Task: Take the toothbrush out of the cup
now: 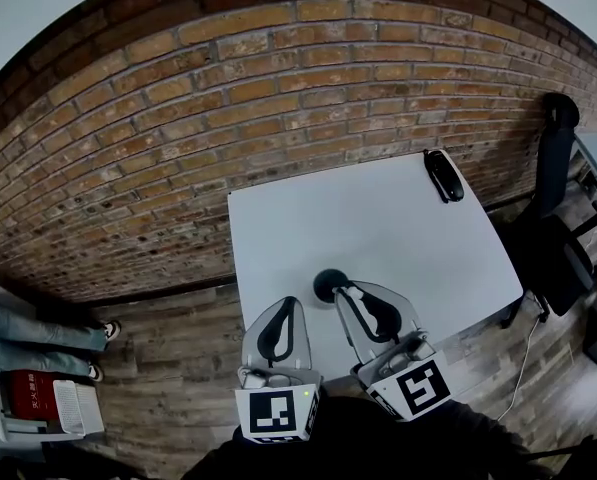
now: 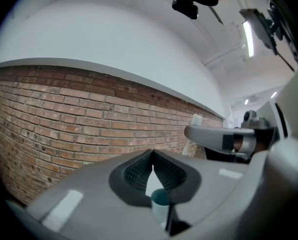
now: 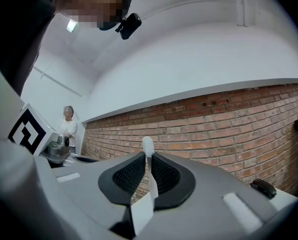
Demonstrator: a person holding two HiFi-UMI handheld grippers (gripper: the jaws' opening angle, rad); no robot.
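Observation:
My right gripper is shut on a white toothbrush. Its bristled head sticks up above the jaw tips and its handle runs down between the pads. In the head view the right gripper hangs over the near part of the white table. The dark-mouthed cup stands just left of the right gripper's tip. My left gripper is beside it on the left, its tips together and nothing between them. In the left gripper view the cup shows low through the gap under the tips, apart from the pads.
A black handset-like object lies at the table's far right corner, in front of the brick wall. Dark equipment stands right of the table. A person's legs and a red box are at the left on the wooden floor.

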